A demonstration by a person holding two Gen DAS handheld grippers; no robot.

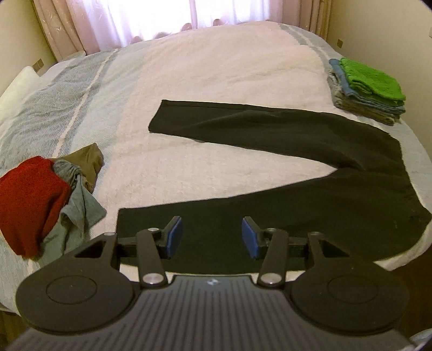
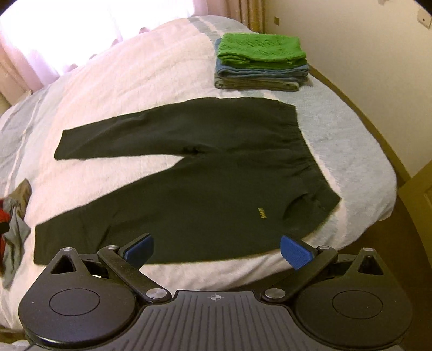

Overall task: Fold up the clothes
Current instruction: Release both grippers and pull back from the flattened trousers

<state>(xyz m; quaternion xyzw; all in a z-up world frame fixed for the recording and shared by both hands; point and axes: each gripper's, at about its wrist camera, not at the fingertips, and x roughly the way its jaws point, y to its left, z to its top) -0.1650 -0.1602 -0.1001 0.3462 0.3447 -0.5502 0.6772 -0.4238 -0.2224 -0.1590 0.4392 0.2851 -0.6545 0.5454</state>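
Black trousers (image 1: 297, 167) (image 2: 189, 183) lie flat on the pink blanket (image 1: 216, 75) (image 2: 121, 75), legs spread apart toward the left and waistband at the right. A small yellow mark (image 2: 261, 212) sits near the pocket. My left gripper (image 1: 212, 237) hovers open over the near leg, nothing between its blue pads (image 1: 172, 237). My right gripper (image 2: 216, 252) is open wider, above the near edge of the trousers by the hip, with both blue pads (image 2: 295, 252) empty.
A folded stack with a green towel (image 1: 370, 81) (image 2: 260, 50) on top stands at the bed's far right corner. A heap of loose clothes, red, grey and brown (image 1: 51, 194) (image 2: 13, 224), lies at the left. Curtains (image 1: 89, 24) hang behind the bed; the bed edge (image 2: 388, 194) drops off at the right.
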